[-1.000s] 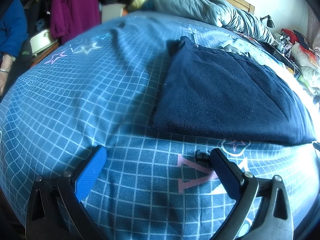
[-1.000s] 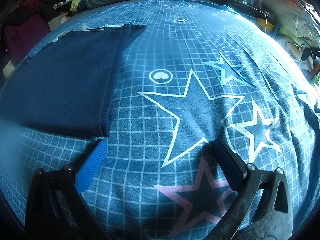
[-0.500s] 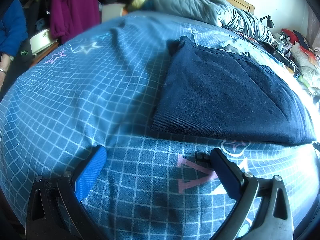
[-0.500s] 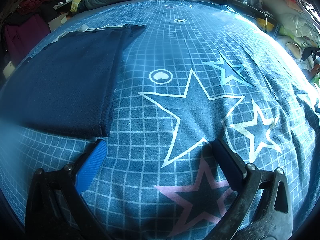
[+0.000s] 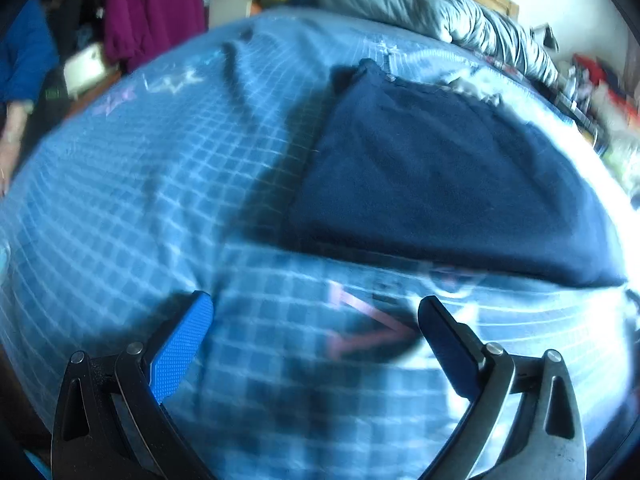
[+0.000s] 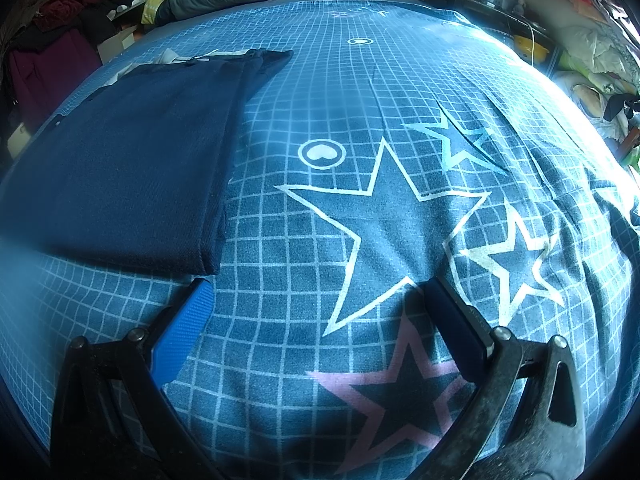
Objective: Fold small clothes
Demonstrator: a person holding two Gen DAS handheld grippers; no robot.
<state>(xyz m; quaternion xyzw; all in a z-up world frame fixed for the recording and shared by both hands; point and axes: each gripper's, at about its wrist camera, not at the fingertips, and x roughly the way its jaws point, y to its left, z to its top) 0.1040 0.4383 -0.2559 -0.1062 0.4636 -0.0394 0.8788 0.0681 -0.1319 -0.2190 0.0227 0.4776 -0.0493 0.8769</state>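
On bedsheet (image 6: pixel 360 80), folded navy garment (image 6: pixel 120 160), near edge possibly clear, jaws wide.

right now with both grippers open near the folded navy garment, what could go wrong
The left hand-held gripper view is motion-blurred, so a grab at the navy garment's near edge might miss or catch the bedsheet too. The right hand-held gripper sits beside the garment's corner; pinching only the top layer could undo the fold.
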